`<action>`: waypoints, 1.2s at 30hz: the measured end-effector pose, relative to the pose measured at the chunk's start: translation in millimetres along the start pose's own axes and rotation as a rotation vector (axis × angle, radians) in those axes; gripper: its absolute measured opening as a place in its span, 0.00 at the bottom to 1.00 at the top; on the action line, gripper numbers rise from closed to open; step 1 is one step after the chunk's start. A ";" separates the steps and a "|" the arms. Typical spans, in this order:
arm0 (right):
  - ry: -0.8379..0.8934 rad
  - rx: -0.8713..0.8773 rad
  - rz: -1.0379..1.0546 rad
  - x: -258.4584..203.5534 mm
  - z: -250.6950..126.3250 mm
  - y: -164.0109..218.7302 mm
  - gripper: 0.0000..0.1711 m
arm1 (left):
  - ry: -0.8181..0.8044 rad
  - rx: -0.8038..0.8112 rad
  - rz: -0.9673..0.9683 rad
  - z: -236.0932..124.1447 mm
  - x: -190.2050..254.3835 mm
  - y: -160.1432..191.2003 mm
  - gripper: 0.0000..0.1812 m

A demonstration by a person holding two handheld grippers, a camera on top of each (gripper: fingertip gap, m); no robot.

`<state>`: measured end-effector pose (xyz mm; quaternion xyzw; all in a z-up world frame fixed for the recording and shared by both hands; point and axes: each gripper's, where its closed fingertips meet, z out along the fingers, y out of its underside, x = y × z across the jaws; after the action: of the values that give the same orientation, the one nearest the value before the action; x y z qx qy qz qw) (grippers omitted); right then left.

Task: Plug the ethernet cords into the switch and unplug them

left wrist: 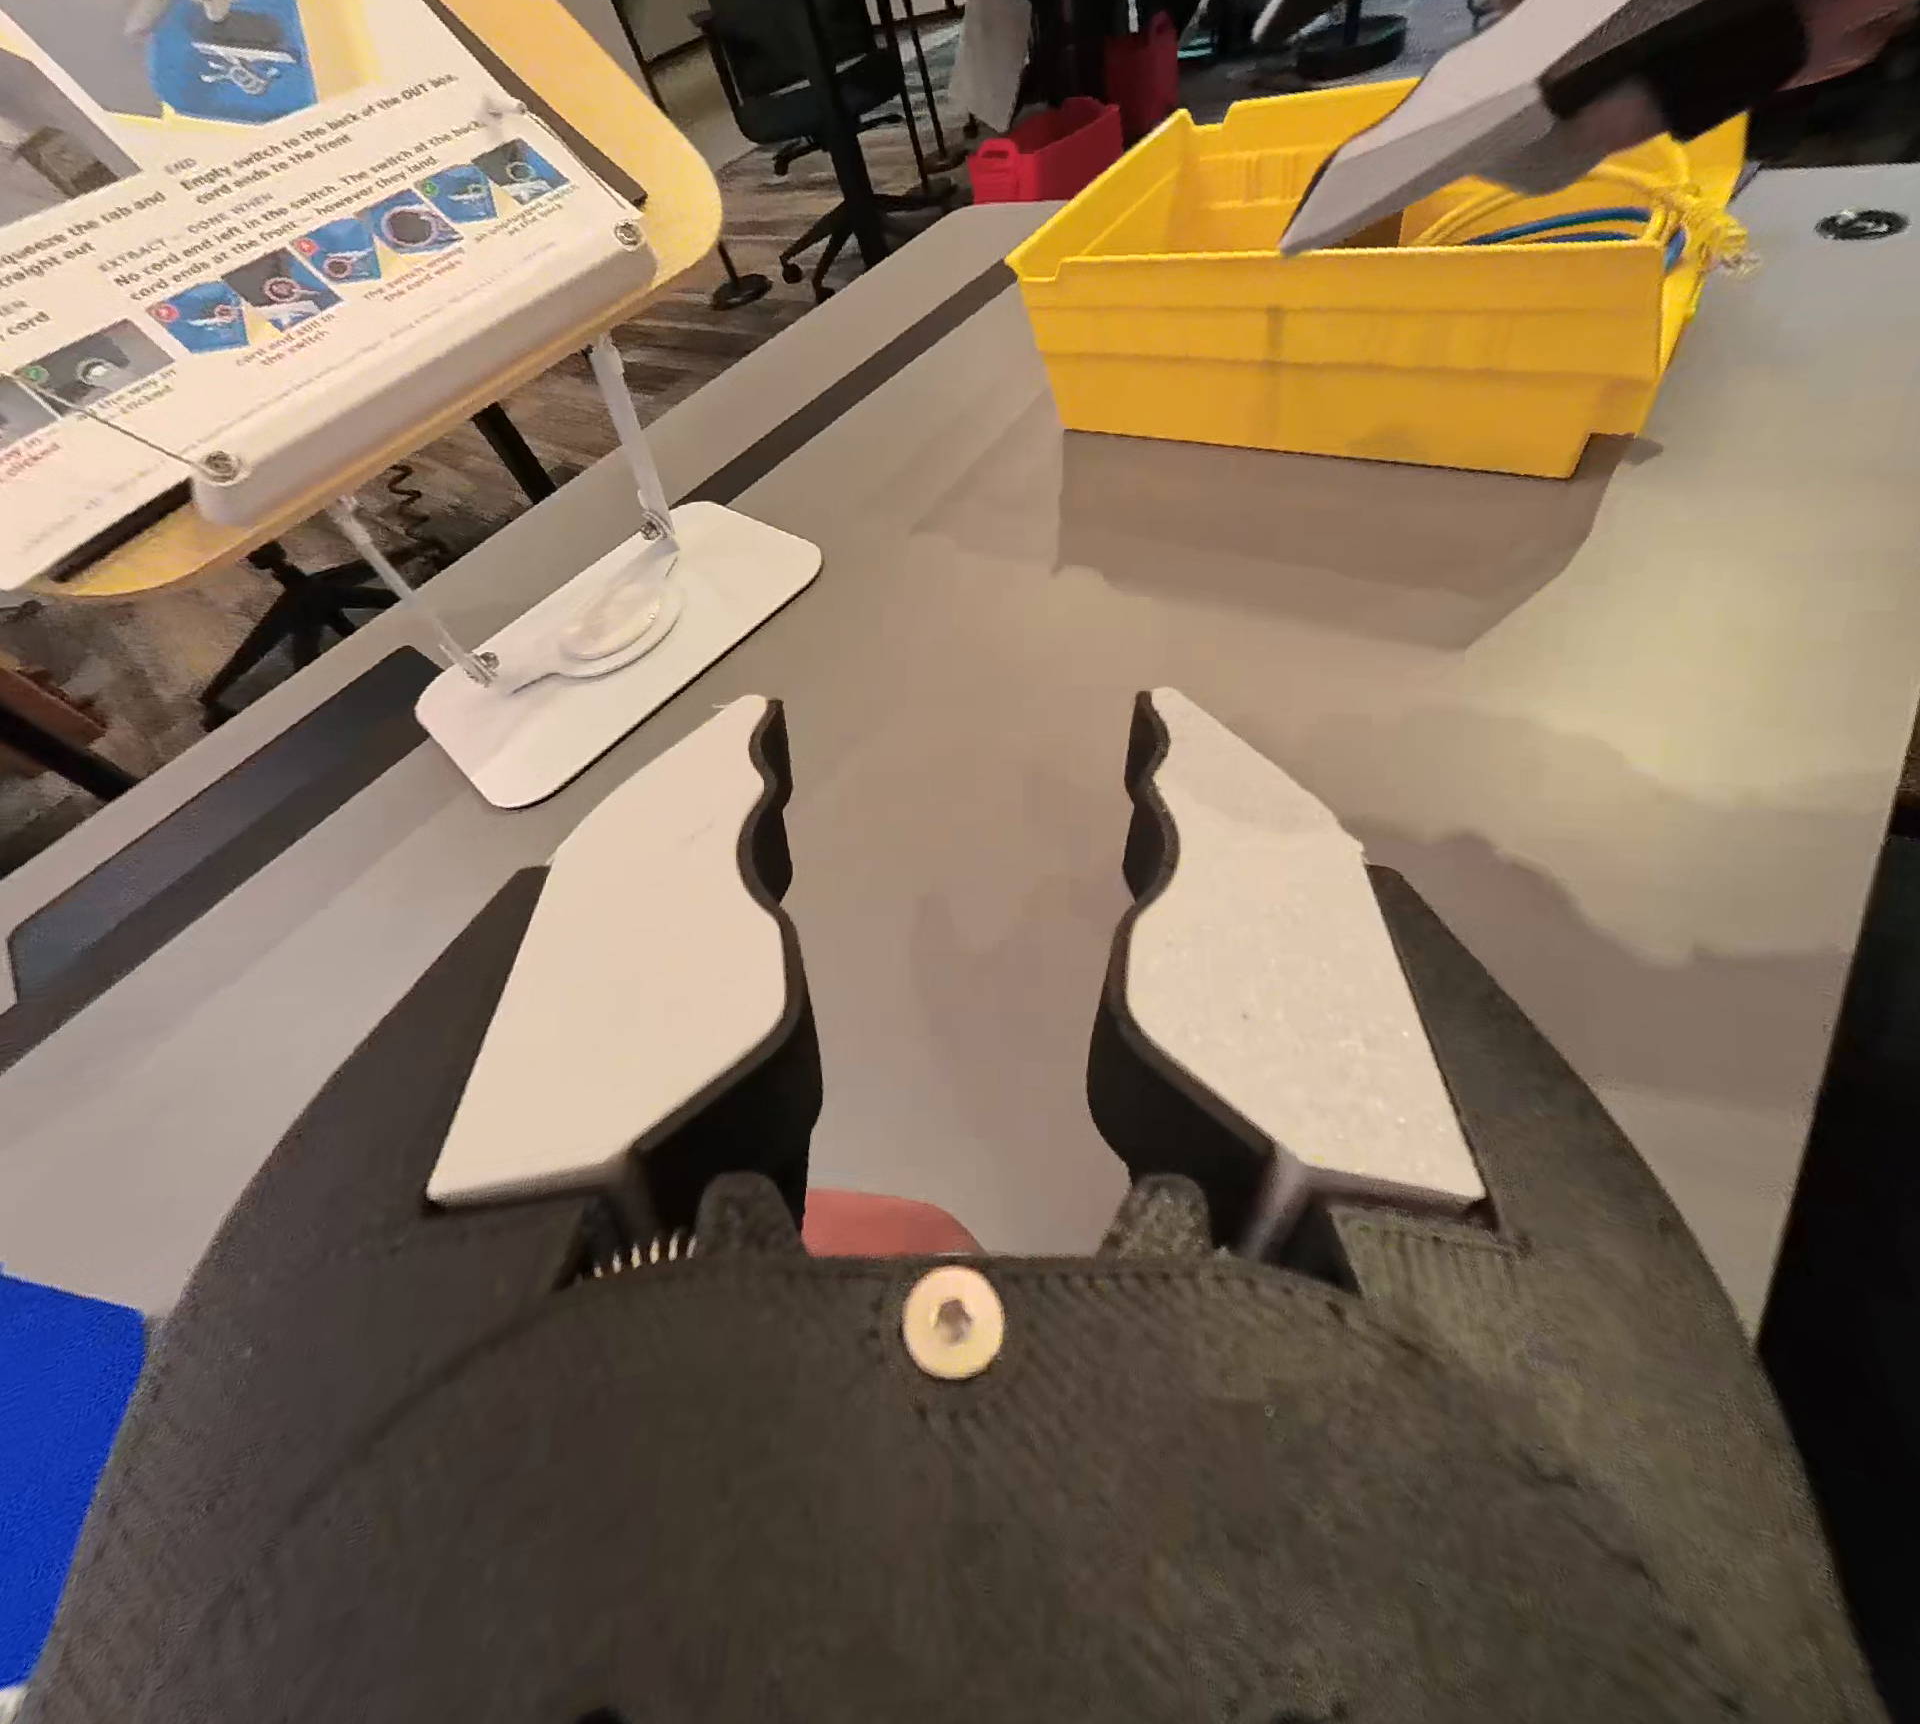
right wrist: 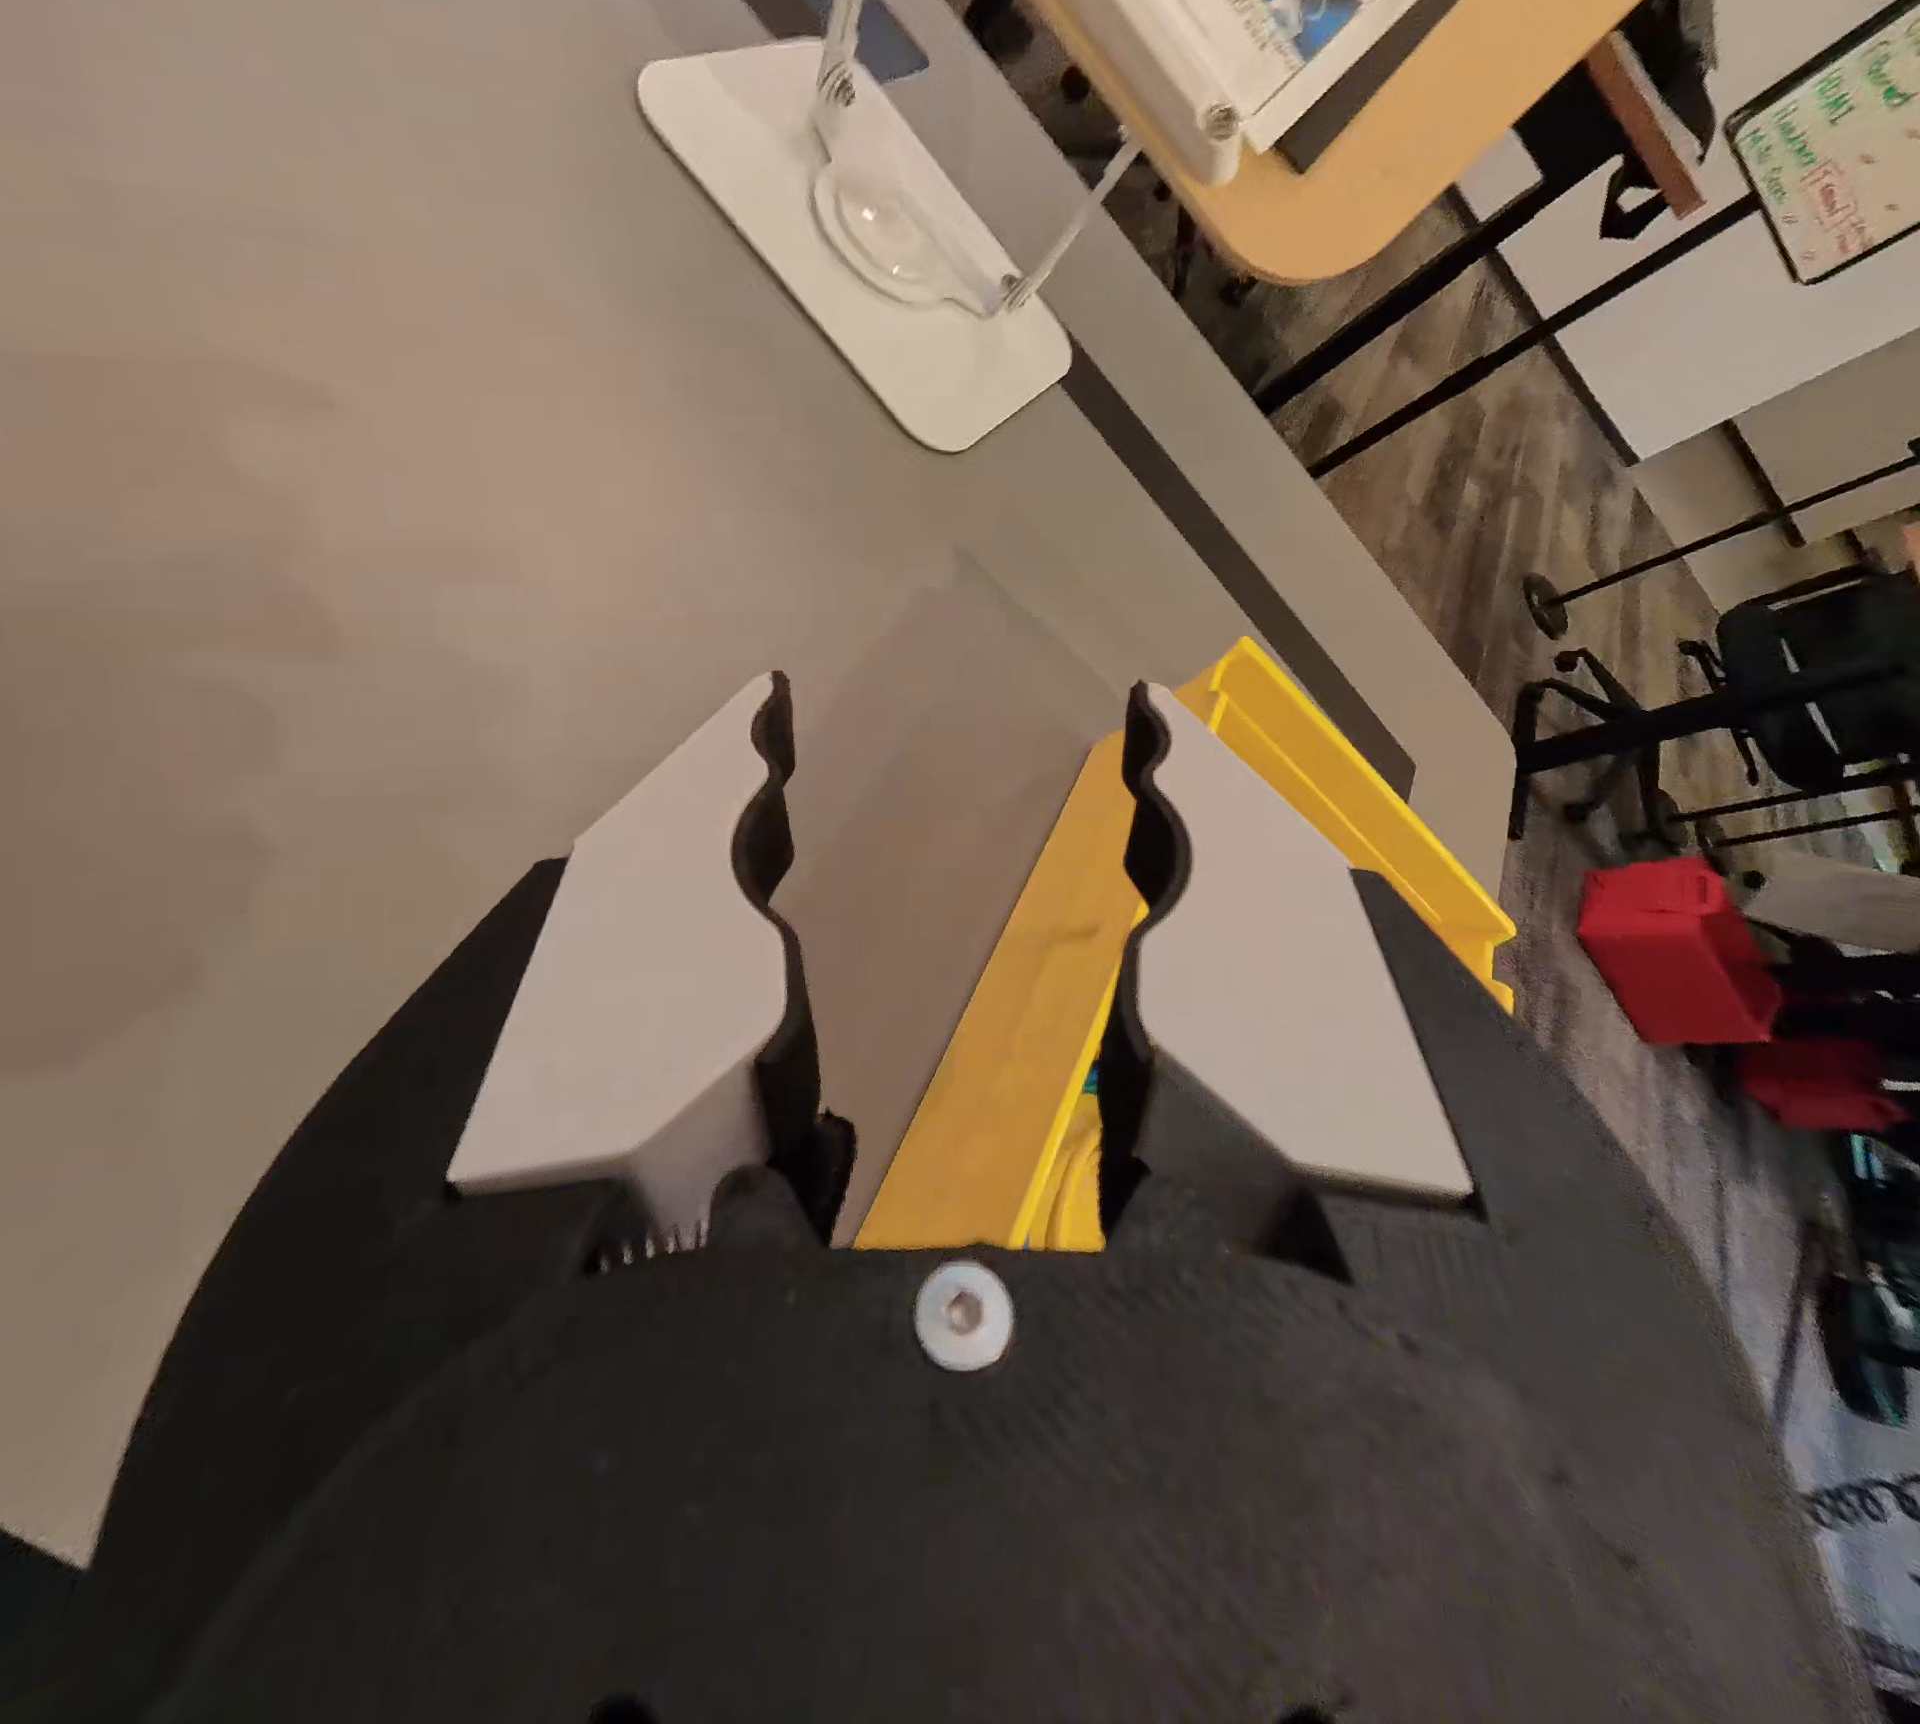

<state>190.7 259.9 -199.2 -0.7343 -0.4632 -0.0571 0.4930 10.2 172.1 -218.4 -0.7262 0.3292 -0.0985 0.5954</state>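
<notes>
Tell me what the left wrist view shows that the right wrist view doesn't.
Only the left view shows the right gripper from outside, open, tips above the yellow bin, the blue and yellow cords in the bin, and a blue box at lower left. Only the right view shows a whiteboard. Both show the bin, the grey table, the white stand with its instruction sheet, and a red bin on the floor.

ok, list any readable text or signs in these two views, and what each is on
I won't quote wording, so here are the surfaces only.
Instruction sheet on the white stand: printed text with photos.
Whiteboard: handwritten notes.
Yellow board: smiley face, no words.
Yellow bin: no markings visible.
</notes>
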 end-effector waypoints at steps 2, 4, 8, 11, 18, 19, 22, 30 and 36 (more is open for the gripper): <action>0.001 -0.014 -0.008 -9.8 0.0 -3.6 0.39 | 0.017 0.006 -0.012 -0.1 5.0 -1.2 0.35; 0.013 -0.012 0.011 -12.9 -3.1 -7.4 0.39 | 0.010 0.000 -0.008 -0.7 5.6 -0.7 0.36; 0.034 -0.008 0.047 -12.1 -10.7 -11.5 0.39 | -0.007 0.007 0.004 -5.8 4.3 -3.0 0.36; 0.049 -0.010 0.073 -9.4 -15.7 -10.7 0.38 | -0.022 0.020 0.011 -11.0 2.6 -6.5 0.36; 0.089 -0.012 0.065 -2.5 -26.4 -2.6 0.38 | -0.101 0.048 0.048 -33.9 -6.8 -19.1 0.36; 0.098 -0.011 0.066 1.0 -27.0 -0.8 0.38 | -0.120 0.053 0.051 -38.5 -10.9 -20.9 0.36; 0.128 -0.018 0.075 15.1 -28.4 7.6 0.39 | -0.197 0.071 0.066 -55.9 -30.3 -26.6 0.36; 0.308 0.015 0.180 100.1 -54.9 38.3 0.44 | -0.545 0.104 0.083 -142.7 -132.6 -37.4 0.38; 0.485 -0.034 0.395 189.7 -87.9 131.5 0.48 | -0.826 -0.180 0.054 -221.3 -227.5 31.9 0.58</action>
<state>427.5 298.8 -140.4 -0.7833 -0.1793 -0.1412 0.5783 -293.5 128.2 -131.2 -0.7447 0.0893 0.2457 0.6141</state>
